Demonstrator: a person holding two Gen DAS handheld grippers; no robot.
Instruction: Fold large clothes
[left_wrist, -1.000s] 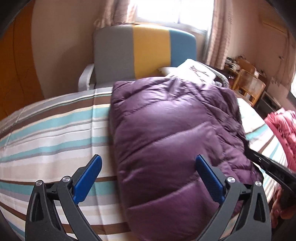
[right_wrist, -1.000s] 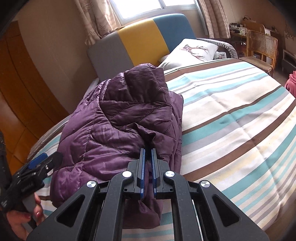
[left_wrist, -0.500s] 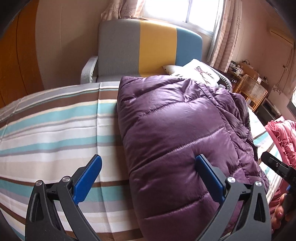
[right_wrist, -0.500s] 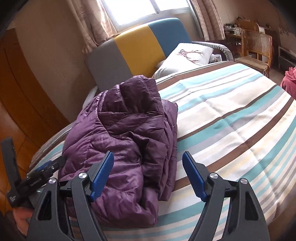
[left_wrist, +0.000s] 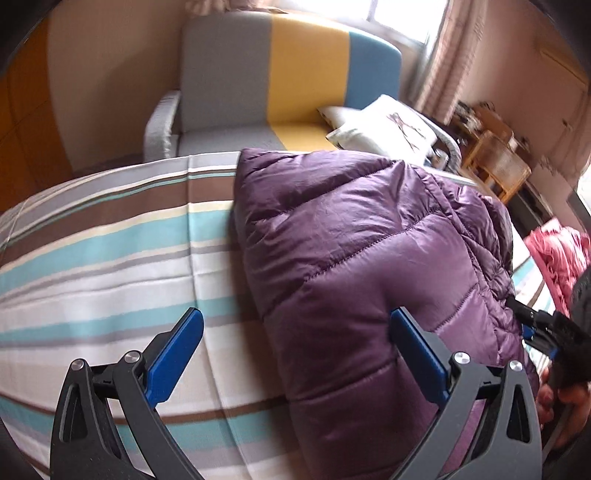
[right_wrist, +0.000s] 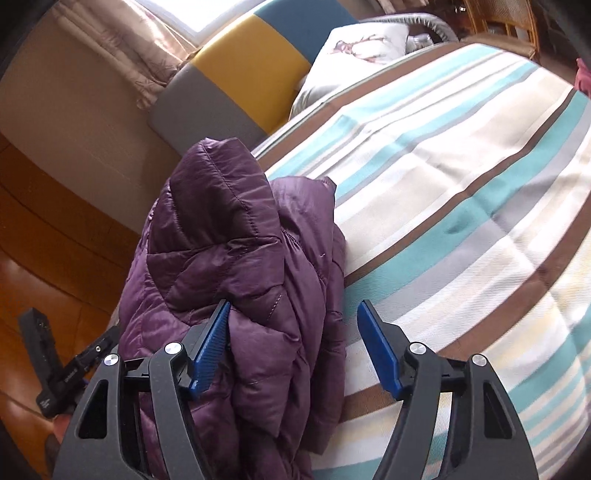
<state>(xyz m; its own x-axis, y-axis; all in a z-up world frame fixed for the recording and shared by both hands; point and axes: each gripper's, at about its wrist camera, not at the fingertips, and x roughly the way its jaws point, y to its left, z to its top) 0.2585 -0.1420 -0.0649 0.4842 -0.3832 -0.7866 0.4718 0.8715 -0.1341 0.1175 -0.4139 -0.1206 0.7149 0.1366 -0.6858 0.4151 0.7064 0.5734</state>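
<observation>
Hand-held gripper (right_wrist: 295, 343) gapes over jacket (right_wrist: 236, 280) lying lengthwise toward sofa (right_wrist: 236, 81).

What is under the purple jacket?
The jacket lies folded on the striped sheet of the bed. The stripes run up to its edge and go under it. Whether anything else lies beneath cannot be seen; the jacket covers that part.

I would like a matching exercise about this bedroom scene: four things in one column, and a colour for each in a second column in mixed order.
Things:
1. puffer jacket
2. pillow
3. bedsheet
4. crumpled cloth

Colours:
A. pink
B. striped teal, brown and white
C. purple
D. white with a printed figure

Pairs: 1-C, 2-D, 3-B, 4-A
</observation>
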